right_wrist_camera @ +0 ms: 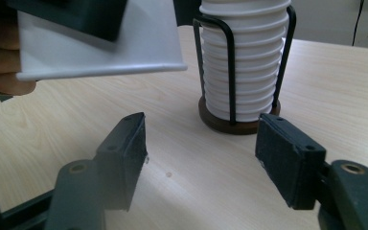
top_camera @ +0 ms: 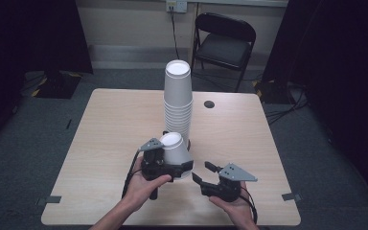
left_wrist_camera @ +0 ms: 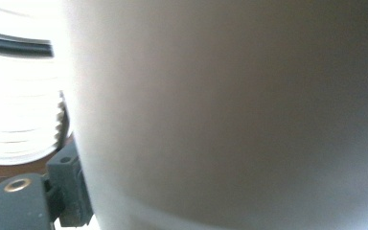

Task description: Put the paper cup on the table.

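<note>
A single white paper cup (top_camera: 176, 147) is tilted above the table, rim up and toward the back, with my left gripper (top_camera: 183, 168) shut on its lower part. Its wall (left_wrist_camera: 230, 115) sits right against the left gripper view, one black pad (left_wrist_camera: 69, 187) pressed on its left side. A tall stack of white cups (top_camera: 178, 93) stands just behind it in a black wire holder on a round wooden base (right_wrist_camera: 235, 125). My right gripper (top_camera: 204, 172) is open, low over the table's front right, with nothing between its jaws (right_wrist_camera: 201, 148). The held cup (right_wrist_camera: 100, 48) hangs above and left of them.
The light wooden table (top_camera: 110, 120) has a small round dark hole (top_camera: 209, 104) at the back right. A black folding chair (top_camera: 225, 40) stands beyond the far edge. Tape marks sit at the table's front corners.
</note>
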